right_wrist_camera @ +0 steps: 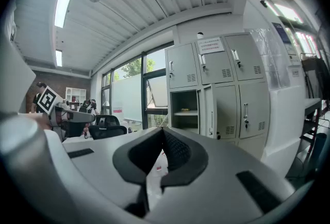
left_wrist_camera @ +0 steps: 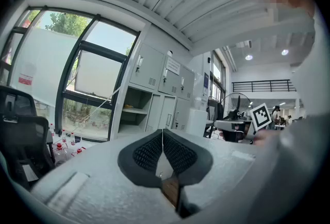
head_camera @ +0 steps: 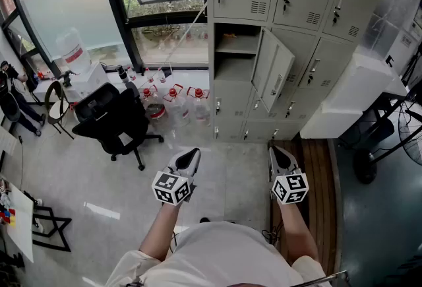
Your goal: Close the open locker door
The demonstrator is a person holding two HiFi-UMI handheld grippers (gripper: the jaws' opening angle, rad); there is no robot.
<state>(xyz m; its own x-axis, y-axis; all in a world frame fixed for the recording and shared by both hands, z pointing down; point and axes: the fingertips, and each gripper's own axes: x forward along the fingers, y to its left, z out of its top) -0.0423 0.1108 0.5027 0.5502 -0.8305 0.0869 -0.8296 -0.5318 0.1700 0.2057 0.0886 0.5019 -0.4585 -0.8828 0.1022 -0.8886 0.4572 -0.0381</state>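
Note:
A bank of grey lockers (head_camera: 290,8) stands against the far wall. One middle-row compartment (head_camera: 236,51) is open, and its door (head_camera: 271,71) swings out to the right. In the right gripper view the open compartment (right_wrist_camera: 185,112) shows a shelf, with the door (right_wrist_camera: 209,112) edge-on beside it. The left gripper view has the same opening (left_wrist_camera: 135,112) far ahead. My left gripper (head_camera: 189,158) and right gripper (head_camera: 279,156) are both shut and empty, held low in front of me, well short of the lockers.
A black office chair (head_camera: 112,117) stands on the floor to the left. Several red-capped water bottles (head_camera: 173,104) sit by the window near the locker base. A white box-like unit (head_camera: 349,97) stands to the right of the lockers, with a fan (head_camera: 402,147) beyond it.

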